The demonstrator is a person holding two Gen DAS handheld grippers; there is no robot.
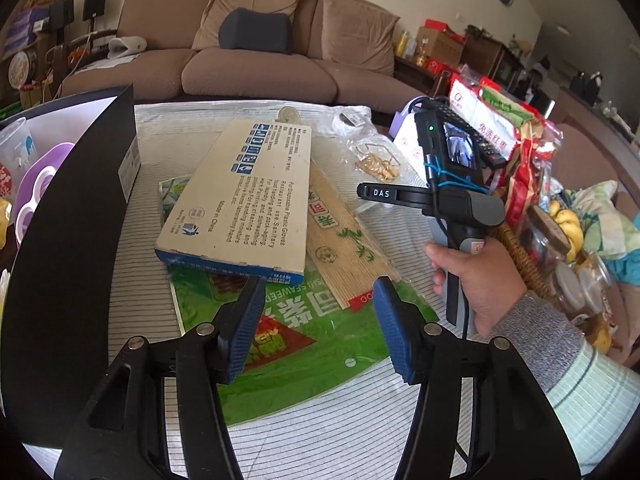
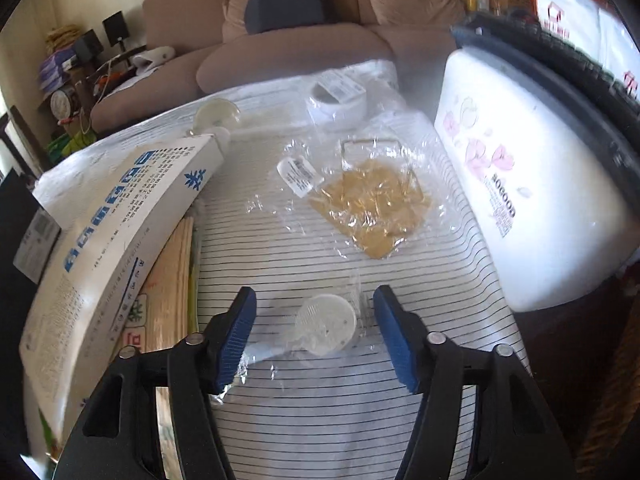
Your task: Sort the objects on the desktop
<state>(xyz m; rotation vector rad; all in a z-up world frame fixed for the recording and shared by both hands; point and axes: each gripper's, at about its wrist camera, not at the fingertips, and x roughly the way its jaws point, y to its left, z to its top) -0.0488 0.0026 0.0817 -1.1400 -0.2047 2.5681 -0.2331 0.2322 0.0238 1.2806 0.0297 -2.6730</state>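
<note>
left gripper (image 1: 320, 320) jaws apart, empty, over green seaweed pack (image 1: 320, 352) on striped tabletop (image 1: 304, 432). right gripper (image 2: 314, 334) jaws apart, straddling wrapped white strainer (image 2: 326, 324), not pressing. glove box (image 1: 240, 196) mid-table, brown sofa (image 1: 256, 64) behind far edge.

We count one glove box (image 1: 240, 200), one bamboo mat (image 1: 344, 240), one green seaweed packet (image 1: 304, 360), two clear bags (image 2: 372, 196), one white strainer (image 2: 326, 324).

Soft daylight, strong fisheye bending at edges (right view hazy, slightly blurred).
</note>
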